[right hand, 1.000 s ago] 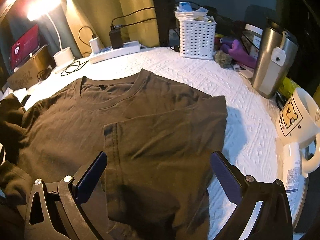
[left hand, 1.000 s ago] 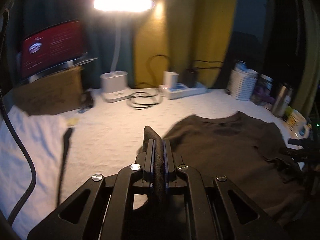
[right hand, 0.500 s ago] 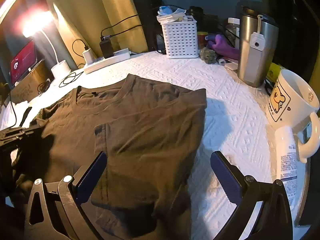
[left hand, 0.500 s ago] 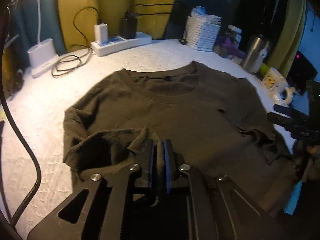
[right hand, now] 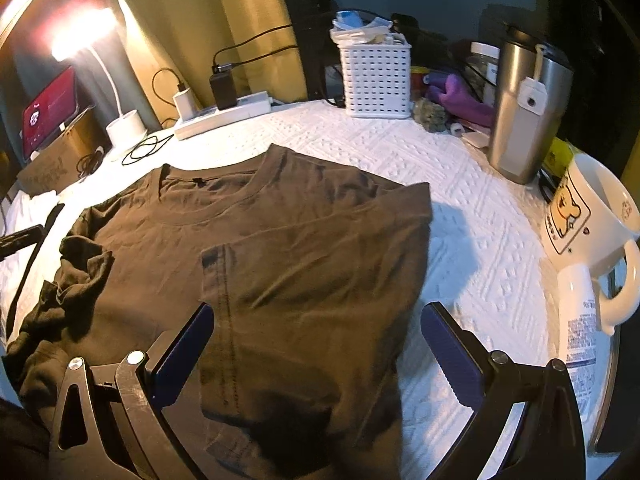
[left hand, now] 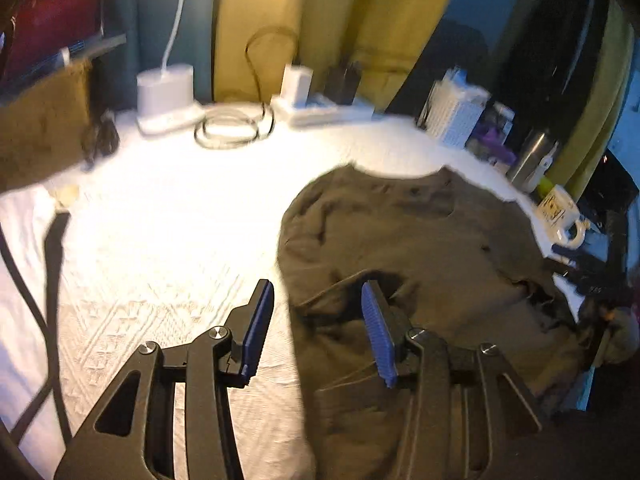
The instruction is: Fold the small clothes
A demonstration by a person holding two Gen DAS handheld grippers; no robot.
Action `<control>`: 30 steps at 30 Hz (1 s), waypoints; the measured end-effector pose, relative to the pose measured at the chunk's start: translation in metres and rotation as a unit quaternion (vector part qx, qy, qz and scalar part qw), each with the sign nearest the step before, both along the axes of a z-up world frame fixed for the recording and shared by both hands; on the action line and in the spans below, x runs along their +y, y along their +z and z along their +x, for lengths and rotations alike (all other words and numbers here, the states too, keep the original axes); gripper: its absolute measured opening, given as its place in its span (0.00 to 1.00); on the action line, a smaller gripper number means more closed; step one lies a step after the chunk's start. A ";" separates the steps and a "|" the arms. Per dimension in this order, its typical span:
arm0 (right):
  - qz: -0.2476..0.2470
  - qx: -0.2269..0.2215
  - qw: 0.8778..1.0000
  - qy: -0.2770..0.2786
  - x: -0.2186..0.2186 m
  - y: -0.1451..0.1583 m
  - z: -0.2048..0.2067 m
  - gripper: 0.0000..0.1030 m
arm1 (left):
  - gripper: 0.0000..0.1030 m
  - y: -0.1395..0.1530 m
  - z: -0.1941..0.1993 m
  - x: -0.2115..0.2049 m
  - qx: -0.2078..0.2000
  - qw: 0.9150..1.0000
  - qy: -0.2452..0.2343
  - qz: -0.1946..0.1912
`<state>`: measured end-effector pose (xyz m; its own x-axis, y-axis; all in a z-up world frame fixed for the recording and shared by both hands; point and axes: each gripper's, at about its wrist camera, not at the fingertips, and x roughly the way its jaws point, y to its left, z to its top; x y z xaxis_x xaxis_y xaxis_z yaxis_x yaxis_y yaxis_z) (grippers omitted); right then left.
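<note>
A dark brown t-shirt [right hand: 288, 240] lies on the white textured cloth [right hand: 472, 240], neck away from me. Its right side is folded over the middle; its left sleeve [right hand: 80, 272] lies crumpled on the body. In the left wrist view the shirt [left hand: 420, 240] lies right of centre. My left gripper [left hand: 316, 320] is open and empty, jaws straddling the shirt's left edge. My right gripper [right hand: 316, 344] is open wide and empty, above the shirt's lower part.
At the back stand a lamp base [right hand: 126, 126], a power strip [right hand: 224, 116] with chargers, a coiled cable [left hand: 228, 128], a white basket [right hand: 376, 76], a steel tumbler [right hand: 524, 112] and a bear mug [right hand: 588, 212]. A cardboard box [right hand: 60, 160] and a screen [right hand: 50, 108] stand at left.
My left gripper has opened and let go of the left sleeve, which now lies crumpled on the shirt, and has swung back to the left. The right gripper stayed open and barely moved.
</note>
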<state>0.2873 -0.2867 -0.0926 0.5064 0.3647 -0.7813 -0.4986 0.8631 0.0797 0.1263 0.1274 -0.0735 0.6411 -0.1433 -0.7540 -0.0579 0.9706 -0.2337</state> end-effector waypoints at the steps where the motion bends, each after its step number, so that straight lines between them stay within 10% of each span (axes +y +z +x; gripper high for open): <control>1: -0.002 0.000 1.000 0.001 0.001 0.001 0.000 1.00 | 0.44 -0.009 0.004 0.002 0.012 1.000 -0.009 -0.001; 7: -0.013 0.006 1.000 -0.006 0.004 -0.002 0.004 1.00 | 0.44 -0.034 0.022 -0.004 0.037 0.998 -0.044 -0.005; 10: -0.018 0.009 1.000 -0.007 0.007 -0.004 0.006 1.00 | 0.15 -0.038 0.034 -0.009 0.033 0.998 -0.059 0.017; 15: -0.021 0.012 1.000 -0.005 0.013 -0.004 0.011 1.00 | 0.08 -0.033 0.050 -0.005 0.015 0.996 -0.044 0.071; 18: -0.022 0.014 1.000 -0.005 0.016 -0.005 0.013 1.00 | 0.08 -0.030 0.061 -0.002 0.006 0.991 -0.032 0.131; 24: -0.026 0.015 1.000 0.003 0.022 -0.006 0.014 1.00 | 0.11 -0.026 0.073 0.010 0.021 0.992 -0.030 0.118; 28: -0.023 0.012 1.000 0.005 0.021 -0.004 0.010 1.00 | 0.42 -0.006 0.048 0.009 0.018 0.995 -0.019 0.099; 30: -0.020 0.009 1.000 0.006 0.020 -0.003 0.007 1.00 | 0.42 0.004 0.032 0.003 0.010 0.996 -0.032 0.078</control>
